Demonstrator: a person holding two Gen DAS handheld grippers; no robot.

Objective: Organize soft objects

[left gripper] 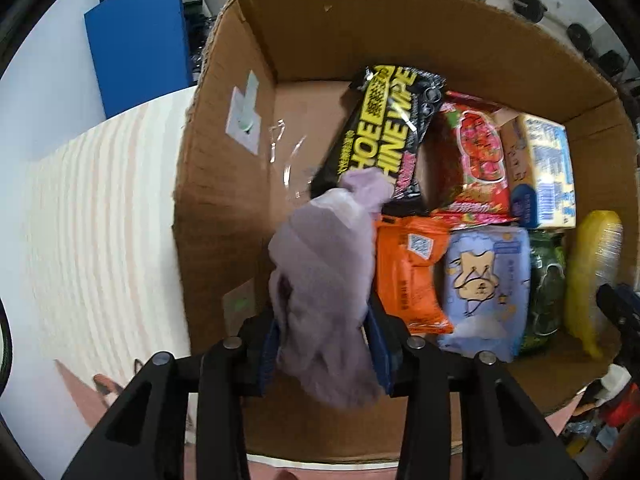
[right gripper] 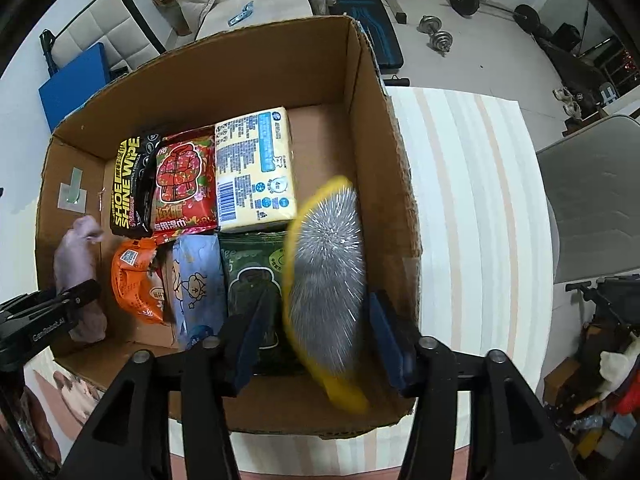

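Note:
My left gripper [left gripper: 326, 338] is shut on a lilac cloth [left gripper: 326, 264] and holds it over the left side of the open cardboard box [left gripper: 224, 184]; the cloth also shows in the right wrist view [right gripper: 80, 268]. My right gripper [right gripper: 316, 336] is open around a yellow-rimmed grey bristle brush [right gripper: 326, 276], blurred, over the box's right side [right gripper: 384, 184]; it looks loose between the jaws. The brush also shows in the left wrist view [left gripper: 592, 272]. The box holds several soft packs: black shoe wipes [right gripper: 128, 188], red [right gripper: 184, 184], cream [right gripper: 256, 168], orange [right gripper: 136, 280], blue [right gripper: 200, 280], green [right gripper: 252, 280].
The box stands on a striped tablecloth [right gripper: 472, 208]. A blue board [left gripper: 136, 48] leans behind the table. A grey chair [right gripper: 592, 200] stands at the right. Dumbbells [right gripper: 436, 32] and a sofa [right gripper: 248, 4] are on the floor beyond.

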